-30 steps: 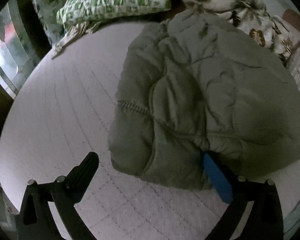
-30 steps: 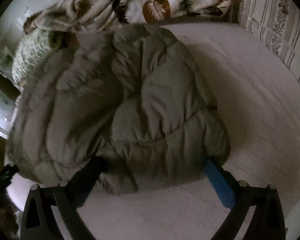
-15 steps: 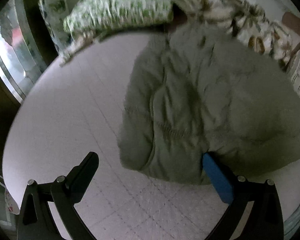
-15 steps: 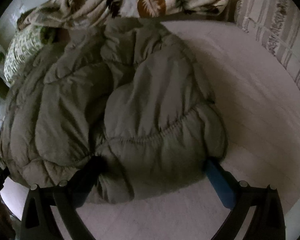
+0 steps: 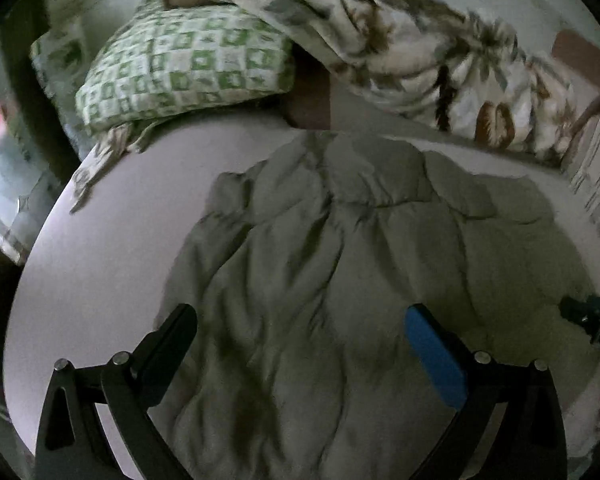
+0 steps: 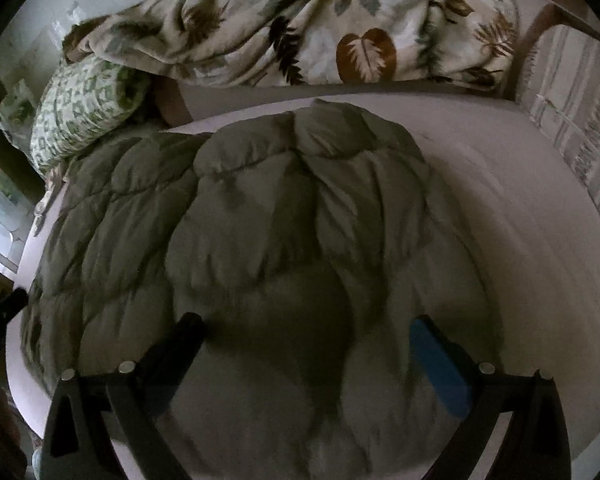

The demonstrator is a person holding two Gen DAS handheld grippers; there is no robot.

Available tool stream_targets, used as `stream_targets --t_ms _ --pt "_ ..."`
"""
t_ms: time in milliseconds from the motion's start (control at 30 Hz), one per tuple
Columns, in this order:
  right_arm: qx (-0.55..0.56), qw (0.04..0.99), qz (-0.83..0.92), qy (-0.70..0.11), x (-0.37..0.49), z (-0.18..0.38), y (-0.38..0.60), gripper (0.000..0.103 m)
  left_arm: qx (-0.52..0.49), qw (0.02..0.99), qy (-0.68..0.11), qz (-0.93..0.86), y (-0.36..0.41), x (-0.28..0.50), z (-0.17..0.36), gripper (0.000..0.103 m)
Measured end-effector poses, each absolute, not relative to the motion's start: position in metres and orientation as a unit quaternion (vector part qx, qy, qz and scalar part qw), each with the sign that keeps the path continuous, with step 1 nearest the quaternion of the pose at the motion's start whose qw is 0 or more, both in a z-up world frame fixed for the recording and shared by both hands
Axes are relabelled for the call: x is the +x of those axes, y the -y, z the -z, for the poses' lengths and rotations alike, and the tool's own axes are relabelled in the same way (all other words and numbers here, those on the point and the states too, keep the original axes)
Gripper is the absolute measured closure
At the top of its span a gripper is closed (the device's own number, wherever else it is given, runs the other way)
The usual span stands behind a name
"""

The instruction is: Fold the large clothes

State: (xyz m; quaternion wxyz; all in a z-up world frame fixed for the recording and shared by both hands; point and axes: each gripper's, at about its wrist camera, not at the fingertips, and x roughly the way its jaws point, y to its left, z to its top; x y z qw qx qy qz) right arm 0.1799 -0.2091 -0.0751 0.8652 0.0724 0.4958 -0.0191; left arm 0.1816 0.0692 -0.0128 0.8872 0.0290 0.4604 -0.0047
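Observation:
An olive-green puffy jacket (image 5: 340, 264) lies crumpled on a white quilted mattress (image 5: 112, 240). My left gripper (image 5: 300, 324) hovers open over the jacket's near left part, with padded fabric spread beneath and between its fingers. In the right wrist view the same jacket (image 6: 260, 216) fills the centre. My right gripper (image 6: 306, 334) is open above the jacket's near edge, its blue pad (image 6: 440, 368) over the fabric. The right gripper's dark tip (image 5: 588, 320) shows at the right edge of the left wrist view. Neither gripper visibly clamps any fabric.
A green checked pillow (image 5: 180, 68) and a leaf-print blanket (image 6: 320, 32) lie at the bed's far end. A striped cushion (image 6: 580, 128) borders the right side. A window (image 5: 0, 160) is on the left. Bare mattress (image 6: 520, 208) shows right of the jacket.
Both grippers have moved forward over the jacket, which lay just beyond their fingertips before. The jacket now reaches under and between the fingers of each. Both stay open.

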Motion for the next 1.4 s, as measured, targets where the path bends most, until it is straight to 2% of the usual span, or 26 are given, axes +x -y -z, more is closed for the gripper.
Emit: stream_targets --t_ms 133,300,433,633,900,1400 --pt "0.082 0.842 0.010 -0.533 0.215 0.099 0.217 0.000 0.044 0.859 -0.510 -0.006 -0.058 0.210 0.051 0.000" --pt "0.080 0.823 -0.007 -0.562 0.234 0.122 0.220 0.000 0.060 0.867 -0.495 -0.012 -0.056 0.206 0.059 0.000" --pt "0.082 0.838 -0.010 -0.539 0.228 0.113 0.219 0.000 0.031 0.873 -0.487 -0.014 -0.063 0.194 0.050 0.000" --pt "0.130 0.872 -0.021 -0.472 0.169 0.081 0.220 0.000 0.007 0.882 -0.470 0.002 -0.067 0.151 0.033 0.000" --pt "0.099 0.891 -0.052 -0.440 0.087 0.048 0.202 0.000 0.008 0.887 -0.461 0.040 -0.072 0.090 0.021 0.000" --pt "0.096 0.889 -0.060 -0.443 -0.017 0.081 0.174 0.000 0.031 0.893 -0.445 0.057 -0.072 -0.022 0.021 0.000"
